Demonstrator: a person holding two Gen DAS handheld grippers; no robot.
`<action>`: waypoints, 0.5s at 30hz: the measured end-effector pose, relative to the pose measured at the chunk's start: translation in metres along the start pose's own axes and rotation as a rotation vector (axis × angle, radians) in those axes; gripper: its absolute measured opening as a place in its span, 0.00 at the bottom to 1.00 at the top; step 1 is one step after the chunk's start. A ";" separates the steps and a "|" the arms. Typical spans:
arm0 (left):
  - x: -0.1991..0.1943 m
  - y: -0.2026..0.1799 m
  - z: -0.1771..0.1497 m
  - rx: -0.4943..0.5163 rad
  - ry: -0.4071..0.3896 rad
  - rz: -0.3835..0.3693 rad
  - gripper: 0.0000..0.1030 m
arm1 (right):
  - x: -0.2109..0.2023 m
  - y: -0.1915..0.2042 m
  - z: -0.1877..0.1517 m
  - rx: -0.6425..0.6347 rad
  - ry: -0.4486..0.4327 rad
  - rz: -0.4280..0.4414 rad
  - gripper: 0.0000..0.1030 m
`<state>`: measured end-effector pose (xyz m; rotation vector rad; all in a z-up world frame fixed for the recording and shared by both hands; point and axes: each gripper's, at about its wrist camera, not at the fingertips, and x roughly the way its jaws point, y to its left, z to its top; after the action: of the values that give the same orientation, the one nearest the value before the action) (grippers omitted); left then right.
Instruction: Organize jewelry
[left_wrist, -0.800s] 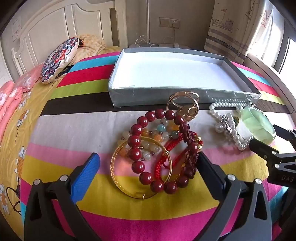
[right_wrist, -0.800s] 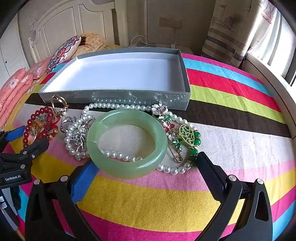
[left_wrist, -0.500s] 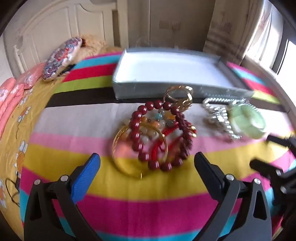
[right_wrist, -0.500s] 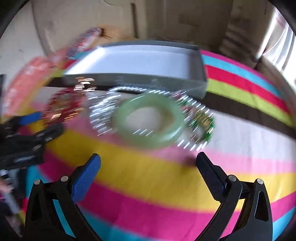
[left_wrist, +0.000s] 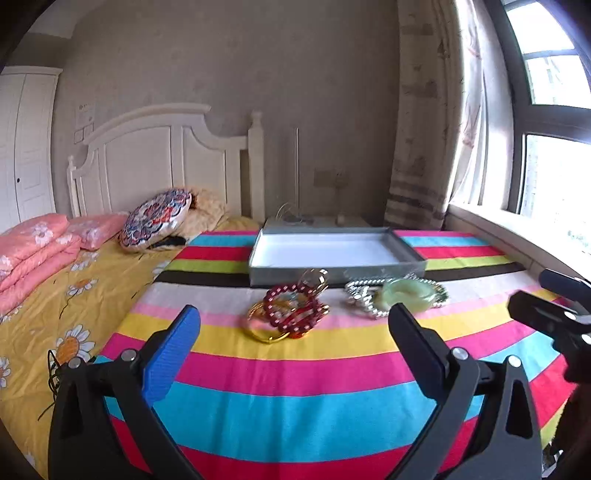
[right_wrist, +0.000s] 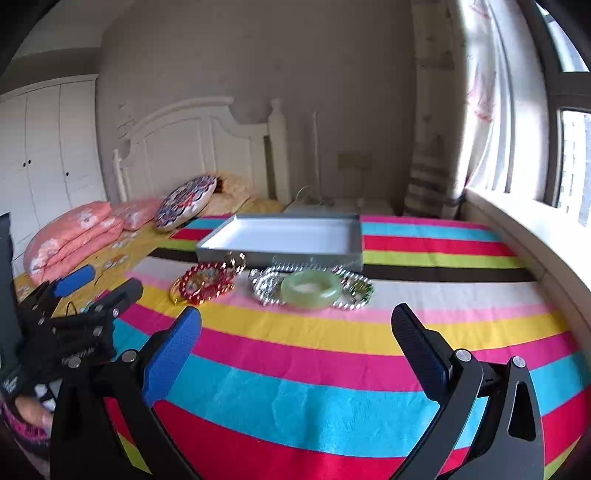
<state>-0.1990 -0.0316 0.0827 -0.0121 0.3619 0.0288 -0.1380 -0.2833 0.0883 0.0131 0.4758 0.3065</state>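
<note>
On the striped bedspread (right_wrist: 332, 369), near its far edge | our left gripper (left_wrist: 291, 339) and right gripper (right_wrist: 295, 339) gape, holding nothing | red bead bracelets (right_wrist: 203, 284), pale green jade bangle (right_wrist: 311, 288) lie blurred before shallow grey cardboard tray (right_wrist: 280, 254) | pearl strand (right_wrist: 266, 284) half hidden.

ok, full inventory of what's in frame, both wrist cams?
tray: 1, grey with white inside, on striped blanket, nothing in it
red bead bracelets: tangled pile, red, in front of tray, left
gold bangle: 1, gold, under red pile
gold ring piece: 1, by tray wall
jade bangle: 1, pale green, in front of tray
pearl strand: white, around jade bangle
green brooch: green and gold, right of bangle
round cushion: 1, patterned, by headboard
pink pillows: stacked, far left
left gripper: open, hovering
right gripper: open, hovering
</note>
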 end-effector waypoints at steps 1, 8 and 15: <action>-0.004 -0.001 0.002 -0.003 -0.010 -0.008 0.98 | -0.004 -0.002 0.002 0.012 -0.007 -0.003 0.96; -0.004 -0.016 0.003 0.036 -0.006 -0.027 0.98 | -0.005 -0.017 0.001 0.053 -0.038 -0.026 0.96; 0.002 -0.012 0.003 0.025 0.014 -0.029 0.98 | -0.005 -0.011 0.000 0.029 -0.037 -0.027 0.96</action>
<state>-0.1955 -0.0432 0.0844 0.0071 0.3758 -0.0041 -0.1390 -0.2951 0.0898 0.0404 0.4432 0.2723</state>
